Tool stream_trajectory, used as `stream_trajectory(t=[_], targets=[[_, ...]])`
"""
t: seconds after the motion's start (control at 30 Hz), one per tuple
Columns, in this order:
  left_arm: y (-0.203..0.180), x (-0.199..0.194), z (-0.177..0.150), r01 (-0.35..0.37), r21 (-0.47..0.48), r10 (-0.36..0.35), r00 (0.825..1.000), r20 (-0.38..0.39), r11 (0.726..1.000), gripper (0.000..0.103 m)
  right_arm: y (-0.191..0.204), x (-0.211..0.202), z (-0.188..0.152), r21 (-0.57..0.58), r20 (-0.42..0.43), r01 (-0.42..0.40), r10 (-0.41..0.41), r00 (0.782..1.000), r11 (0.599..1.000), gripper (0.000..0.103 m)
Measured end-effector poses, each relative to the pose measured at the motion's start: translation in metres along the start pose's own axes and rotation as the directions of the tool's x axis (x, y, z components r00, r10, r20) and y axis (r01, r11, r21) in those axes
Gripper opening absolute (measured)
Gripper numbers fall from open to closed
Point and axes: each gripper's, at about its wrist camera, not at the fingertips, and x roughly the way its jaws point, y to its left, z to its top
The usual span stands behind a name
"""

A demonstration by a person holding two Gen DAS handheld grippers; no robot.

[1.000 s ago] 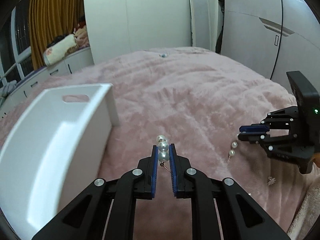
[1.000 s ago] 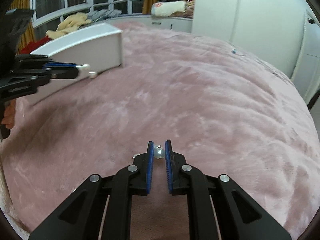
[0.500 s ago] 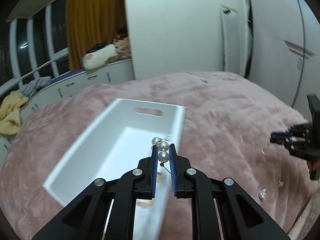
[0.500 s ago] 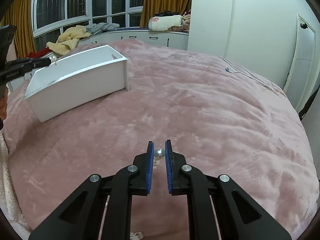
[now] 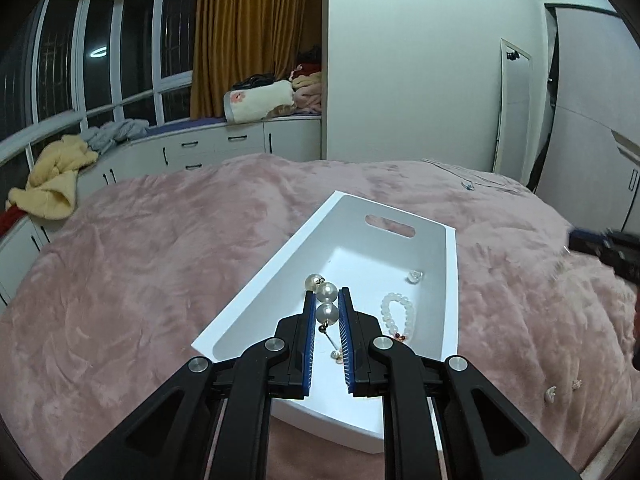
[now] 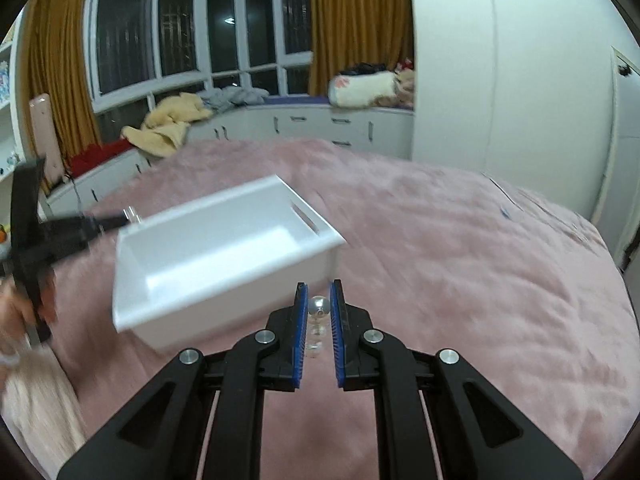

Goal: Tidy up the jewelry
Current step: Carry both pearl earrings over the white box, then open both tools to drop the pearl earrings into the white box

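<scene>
A: Pearl earring (image 5: 326, 304) in the left wrist view: where was it?

B: It was clamped between the blue pads of the left gripper (image 5: 325, 310), jaws closed on the lowest pearl. Two further pearls projected beyond the fingertips; a thin post hung below. The gripper hung above the white bin (image 5: 450, 280), which lay on the pink bed cover (image 5: 160, 260).

A: Contents of the bin?

B: A white bead bracelet (image 5: 398, 314) lay on the bin floor just right of the gripper fingers. A small clear piece (image 5: 415, 277) sat nearer the far wall with the handle slot. At the right edge, the right gripper (image 5: 576, 240) showed as a blurred dark shape, apart from the bin. Two small pieces (image 5: 551, 394) lay on the bed cover at lower right.

A: And the right wrist view?

B: The right gripper (image 6: 319, 308) was closed on a small clear bead earring (image 6: 318, 306), with more beads hanging between the pads. The white bin (image 6: 168, 308) was ahead and to the left, blurred. The left gripper (image 6: 120, 222) reached to the bin's far left rim, held by a hand (image 6: 24, 308) at the left edge.
</scene>
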Motion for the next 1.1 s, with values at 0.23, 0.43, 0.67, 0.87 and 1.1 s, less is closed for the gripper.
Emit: stream_trajectory(t=[0.23, 0.43, 0.67, 0.87, 1.1], targets=[[0.008, 0.018, -0.004, 0.042, -0.036, -0.042, 0.999, -0.011, 0.998, 0.016, 0.056, 0.060, 0.050, -0.037, -0.017, -0.067, 0.066, 0.998, 0.997, 0.012], [0.006, 0.030, -0.006, 0.034, -0.023, -0.035, 0.999, -0.025, 0.999, 0.016, 0.081, 0.096, 0.055, -0.040, -0.058, -0.092, 0.090, 0.994, 0.995, 0.012], [0.008, 0.034, -0.007, 0.033, -0.033, -0.034, 0.999, -0.028, 0.999, 0.018, 0.084, 0.110, 0.043, -0.036, -0.086, -0.097, 0.094, 0.992, 0.995, 0.014], [0.006, 0.030, -0.006, 0.016, -0.034, -0.016, 1.000, 0.006, 0.999, 0.050, 0.082, 0.106, 0.041, -0.036, -0.061, -0.067, 0.064, 0.996, 0.997, 0.059], [-0.001, 0.021, -0.002, 0.009, -0.019, -0.008, 0.998, 0.055, 1.000, 0.079, 0.073, 0.084, 0.043, -0.037, -0.003, -0.032, 0.032, 0.999, 0.999, 0.076]])
